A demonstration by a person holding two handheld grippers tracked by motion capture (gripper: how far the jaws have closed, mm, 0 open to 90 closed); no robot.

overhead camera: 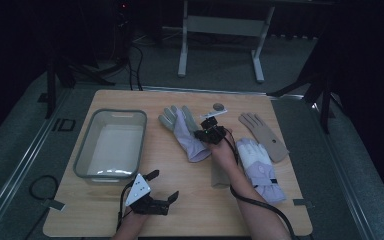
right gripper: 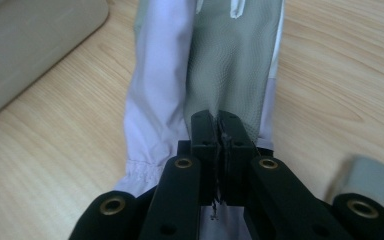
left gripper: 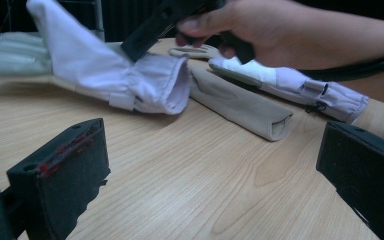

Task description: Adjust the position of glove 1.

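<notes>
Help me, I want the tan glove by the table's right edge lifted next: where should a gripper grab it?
Probably the cuff of the tan glove, coming from the person's side: it lies flat, fingers pointing away, the cuff end nearest and beside the padded glove.

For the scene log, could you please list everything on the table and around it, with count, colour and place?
lilac glove: 1, lilac and grey, table centre, pinched by the right gripper
padded glove: 1, lilac and white, right of the forearm
beige gloves: 2, one flat at far right, one under the right forearm
bin: 1, clear grey, left side
round disc: 1, grey, far edge
table: 1, light wood
right gripper: 1, black, shut on the glove
left gripper: 1, black, open, near edge
</notes>
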